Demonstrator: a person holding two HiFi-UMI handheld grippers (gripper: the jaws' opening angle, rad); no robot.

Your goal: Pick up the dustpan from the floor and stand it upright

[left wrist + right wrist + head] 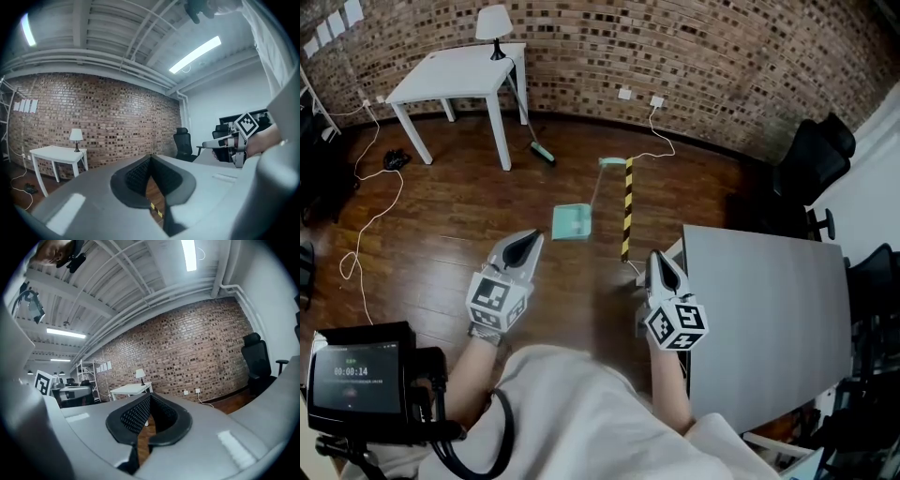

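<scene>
Plainly, the teal dustpan lay on the wooden floor, just left of a yellow-black striped bar. Nearer, the left gripper and right gripper hovered apart from it (both jaws clenched together on nothing), the right beside a grey table.

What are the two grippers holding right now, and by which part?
Nothing. The left gripper and the right gripper both have jaws shut with nothing between them; the dustpan lies on the floor ahead, untouched.
</scene>
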